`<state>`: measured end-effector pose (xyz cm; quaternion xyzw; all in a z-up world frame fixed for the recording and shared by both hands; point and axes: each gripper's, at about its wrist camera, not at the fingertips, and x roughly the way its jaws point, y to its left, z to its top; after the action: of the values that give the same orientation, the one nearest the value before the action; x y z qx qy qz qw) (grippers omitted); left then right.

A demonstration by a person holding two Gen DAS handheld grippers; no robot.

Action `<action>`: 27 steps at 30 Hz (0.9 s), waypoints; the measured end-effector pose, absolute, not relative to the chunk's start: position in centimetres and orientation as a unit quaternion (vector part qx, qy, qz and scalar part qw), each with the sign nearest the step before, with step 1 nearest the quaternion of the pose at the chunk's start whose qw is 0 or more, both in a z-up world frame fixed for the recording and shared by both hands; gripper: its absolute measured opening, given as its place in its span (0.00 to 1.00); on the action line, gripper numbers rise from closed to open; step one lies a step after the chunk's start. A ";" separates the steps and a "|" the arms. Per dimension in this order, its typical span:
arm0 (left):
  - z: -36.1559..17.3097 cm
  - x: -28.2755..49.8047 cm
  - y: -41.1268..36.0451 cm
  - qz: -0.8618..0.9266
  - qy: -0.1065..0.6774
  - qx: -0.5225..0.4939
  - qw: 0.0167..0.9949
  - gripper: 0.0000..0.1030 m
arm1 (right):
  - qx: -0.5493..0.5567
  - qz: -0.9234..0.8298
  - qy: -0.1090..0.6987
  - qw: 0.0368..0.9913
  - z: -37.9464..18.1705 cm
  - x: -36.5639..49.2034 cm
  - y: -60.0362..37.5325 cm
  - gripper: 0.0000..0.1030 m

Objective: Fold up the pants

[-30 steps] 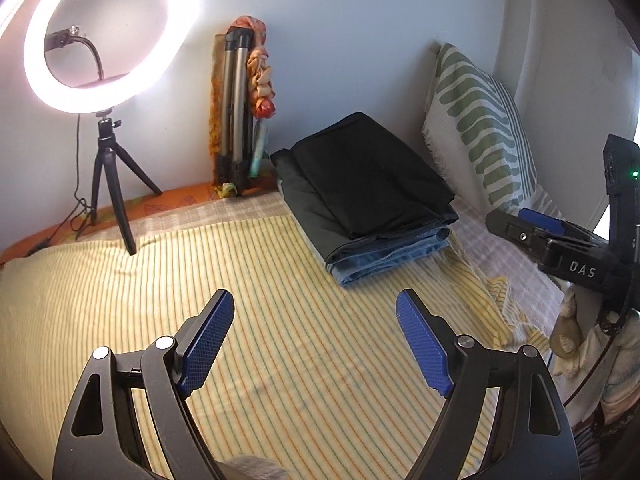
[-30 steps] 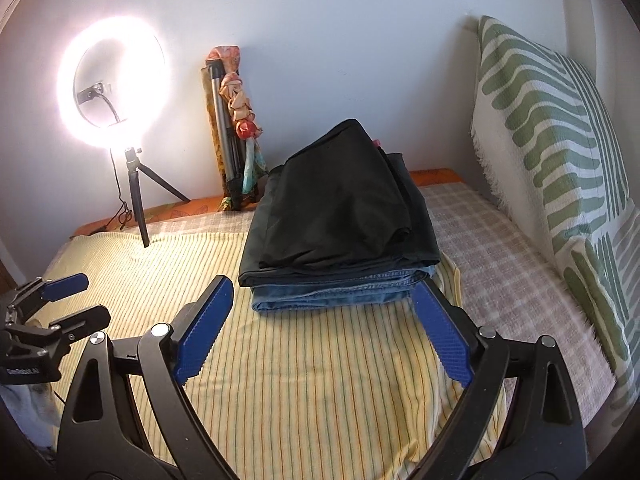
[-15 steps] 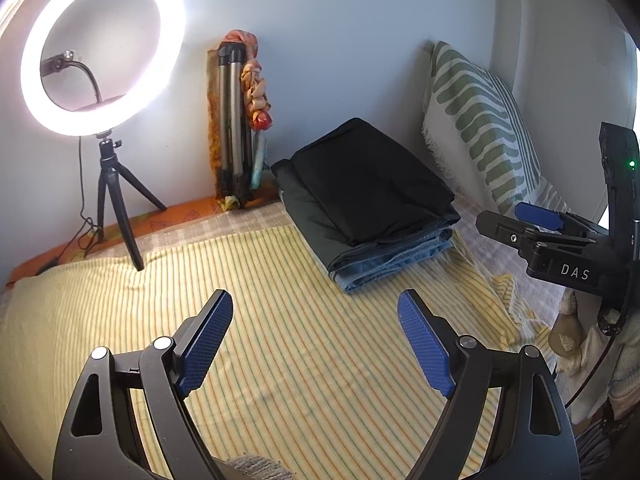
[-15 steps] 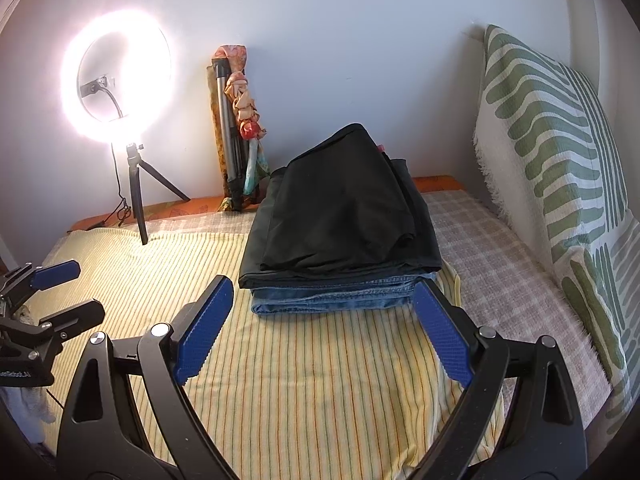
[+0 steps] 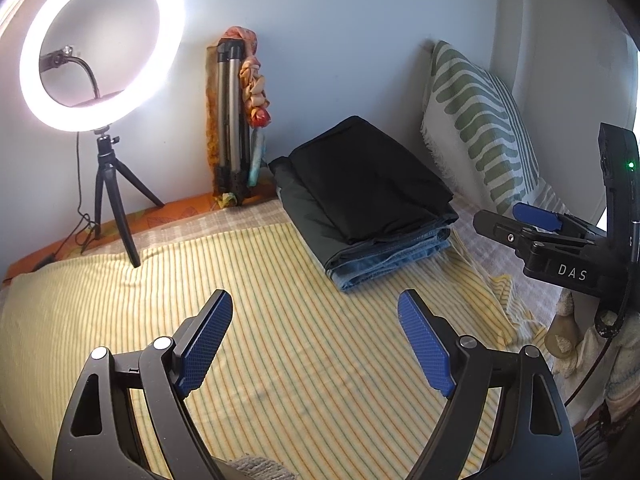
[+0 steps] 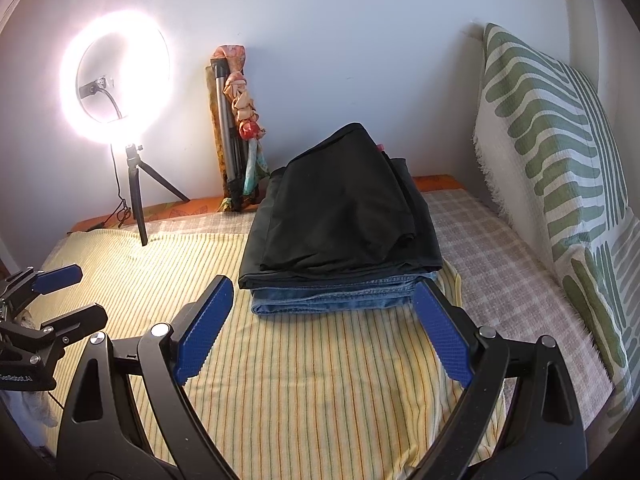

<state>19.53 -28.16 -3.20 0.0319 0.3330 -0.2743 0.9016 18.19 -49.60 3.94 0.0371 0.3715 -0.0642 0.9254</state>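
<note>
Left wrist view looks across a bed (image 5: 280,360) covered with a yellow striped sheet (image 5: 240,280), and a checked cloth shows past its far and right edges. Leaning on the right wall is a big white pillow with green stripes (image 5: 476,128). Toward the far right of the sheet sits a stack of folded pants (image 5: 368,196): black pair on top, dark grey one under it, blue jeans at the bottom. In the right wrist view that same stack (image 6: 340,216) is straight ahead, just beyond the blue pads.

Far left there's a lit ring light (image 5: 100,44) on a small black tripod (image 5: 110,196), and a folded-up tripod with a bit of patterned cloth tied on it (image 5: 236,116) leans in the far corner by the wall.

Left gripper (image 5: 316,340) hangs over bare sheet, jaws spread wide, nothing between them. Right gripper (image 6: 324,328) looks the same, wide apart and empty, with the stack just past its fingertips but not touching. Each gripper shows up at the edge of the other one's view too.
</note>
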 end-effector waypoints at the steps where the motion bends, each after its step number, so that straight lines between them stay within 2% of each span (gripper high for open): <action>1: -3.2 19.5 -28.2 -0.275 0.333 0.032 0.901 0.82 | 0.036 -0.064 0.371 0.926 4.0 18.2 -49.6 0.91; 27: -2.9 19.3 -28.2 -0.274 0.334 0.029 0.901 0.82 | 0.047 -0.056 0.372 0.925 3.9 18.3 -49.2 0.91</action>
<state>19.26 -28.21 -2.94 0.0290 0.3339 -0.2742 0.9014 18.32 -49.21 3.92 0.0471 0.3724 -0.0558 0.9252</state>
